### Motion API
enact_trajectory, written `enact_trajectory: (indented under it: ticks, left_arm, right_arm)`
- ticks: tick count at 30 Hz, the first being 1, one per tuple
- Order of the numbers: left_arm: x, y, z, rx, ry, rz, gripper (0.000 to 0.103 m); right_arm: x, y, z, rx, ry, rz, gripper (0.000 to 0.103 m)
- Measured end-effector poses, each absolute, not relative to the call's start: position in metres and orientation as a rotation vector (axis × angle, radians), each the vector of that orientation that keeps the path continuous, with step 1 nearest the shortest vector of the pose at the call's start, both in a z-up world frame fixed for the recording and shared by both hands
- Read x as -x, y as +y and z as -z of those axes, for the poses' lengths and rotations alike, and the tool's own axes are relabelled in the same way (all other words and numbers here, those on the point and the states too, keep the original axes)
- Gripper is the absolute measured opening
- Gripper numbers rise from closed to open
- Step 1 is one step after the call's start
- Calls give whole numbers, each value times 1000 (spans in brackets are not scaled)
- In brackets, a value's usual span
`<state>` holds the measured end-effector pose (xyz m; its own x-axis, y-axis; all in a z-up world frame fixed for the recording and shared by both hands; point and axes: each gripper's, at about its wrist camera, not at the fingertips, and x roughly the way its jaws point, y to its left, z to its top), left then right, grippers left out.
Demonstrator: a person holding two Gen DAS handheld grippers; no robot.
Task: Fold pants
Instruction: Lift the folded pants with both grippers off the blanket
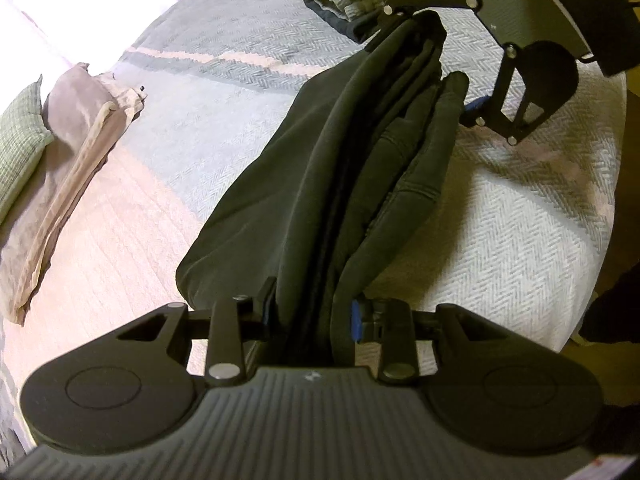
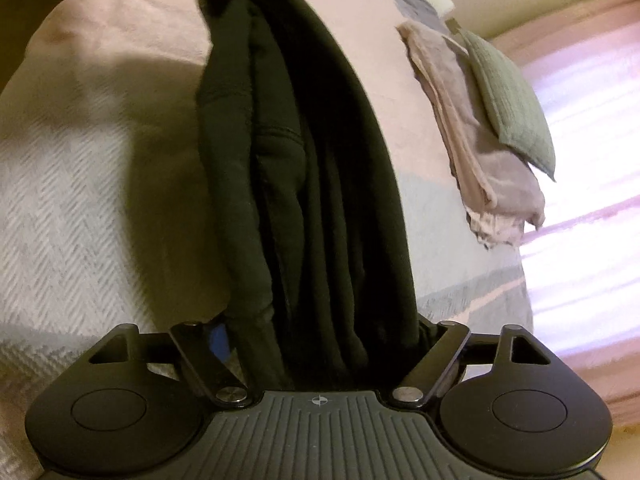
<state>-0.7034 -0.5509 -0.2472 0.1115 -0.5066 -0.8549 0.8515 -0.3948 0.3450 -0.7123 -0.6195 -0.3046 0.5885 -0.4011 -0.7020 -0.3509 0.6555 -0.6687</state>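
Clamping black pants (image 1: 320, 184), both grippers

Matt black pants (image 1: 304, 168) of soft, thick knit cloth hang in folds between a left gripper (image 1: 312, 316) and a right gripper (image 2: 320, 332) of matt black plastic with shiny metal pivot pins (image 1: 224, 370). Beneath lies a bedspread (image 1: 500, 240) of coarse herringbone weave; a quilted green pillow (image 2: 512, 100) rests on smooth taupe fabric (image 2: 460, 128).
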Motion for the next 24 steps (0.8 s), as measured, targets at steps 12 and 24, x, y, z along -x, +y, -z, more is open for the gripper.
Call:
enact_trajectory:
  ticks: [12, 24]
  left_arm:
    - [704, -549, 233, -1284, 406, 1555, 30]
    - [717, -536, 166, -1326, 446, 1661, 30]
  right_arm:
    - [706, -619, 275, 856, 1041, -27, 46]
    - [727, -612, 178, 662, 1165, -86, 44]
